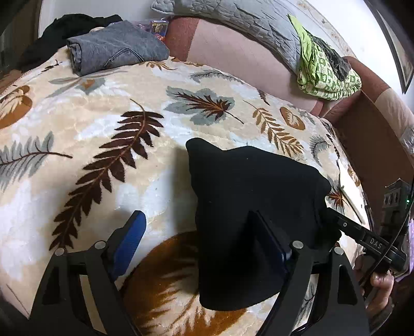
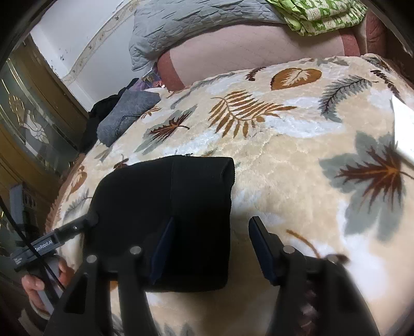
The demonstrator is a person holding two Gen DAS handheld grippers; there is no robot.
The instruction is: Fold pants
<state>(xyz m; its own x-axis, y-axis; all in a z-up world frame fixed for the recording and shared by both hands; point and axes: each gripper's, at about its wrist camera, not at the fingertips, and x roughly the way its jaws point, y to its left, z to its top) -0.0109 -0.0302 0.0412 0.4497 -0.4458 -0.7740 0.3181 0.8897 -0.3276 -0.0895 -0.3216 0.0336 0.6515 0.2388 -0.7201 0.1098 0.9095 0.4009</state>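
The black pants point(image 1: 248, 206) lie folded into a thick bundle on the leaf-patterned blanket point(image 1: 103, 116). My left gripper point(image 1: 204, 235) is open, its right finger resting on top of the bundle and its left finger over bare blanket. In the right wrist view the same bundle point(image 2: 165, 206) lies left of centre. My right gripper point(image 2: 211, 240) is open, its left finger on the bundle's right part and its right finger over the blanket point(image 2: 297, 168). Each gripper shows in the other's view, touching the bundle's far side; the right one point(image 1: 333, 219) and the left one point(image 2: 88, 221).
Folded grey jeans point(image 1: 116, 49) lie at the blanket's far left with black clothes point(image 1: 64, 28) behind. A grey quilt point(image 1: 233, 15) and green patterned cloth point(image 1: 326, 77) rest on the pink sofa back point(image 1: 233, 51). A glass cabinet point(image 2: 31, 124) stands left.
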